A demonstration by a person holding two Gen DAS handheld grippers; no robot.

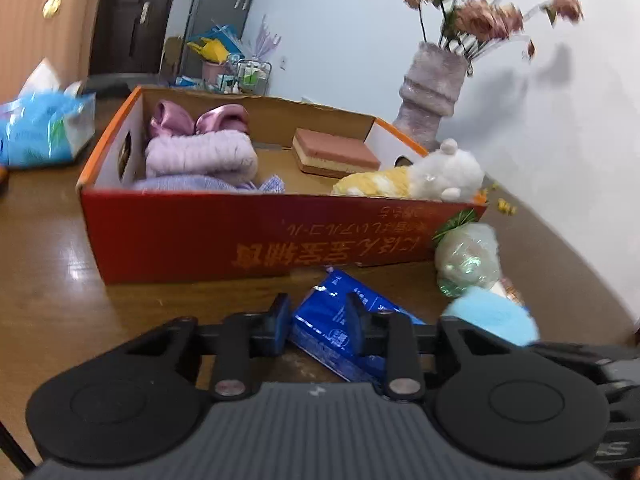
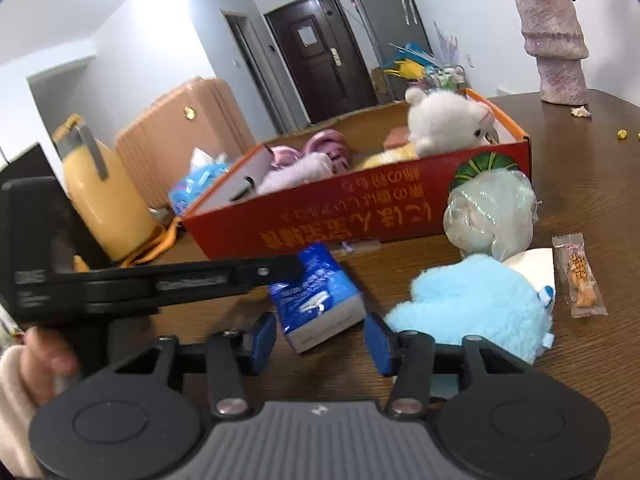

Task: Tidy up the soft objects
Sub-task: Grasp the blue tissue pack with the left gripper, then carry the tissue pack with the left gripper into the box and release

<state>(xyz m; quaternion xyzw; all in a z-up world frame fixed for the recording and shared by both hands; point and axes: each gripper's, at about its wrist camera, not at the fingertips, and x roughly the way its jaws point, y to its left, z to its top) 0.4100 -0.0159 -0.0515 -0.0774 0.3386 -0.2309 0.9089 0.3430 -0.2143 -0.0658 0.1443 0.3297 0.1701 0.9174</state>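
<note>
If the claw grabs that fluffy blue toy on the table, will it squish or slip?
The fluffy blue toy looks plush, so it would probably squash and sag. Its furry surface should grip rather than slip. It lies flat on the table, so rolling seems unlikely.

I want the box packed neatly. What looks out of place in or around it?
The white plush toy sits high at one end of the red cardboard box, poking above its rim. Small yellow crumbs lie scattered on the wooden table near the vase.
</note>
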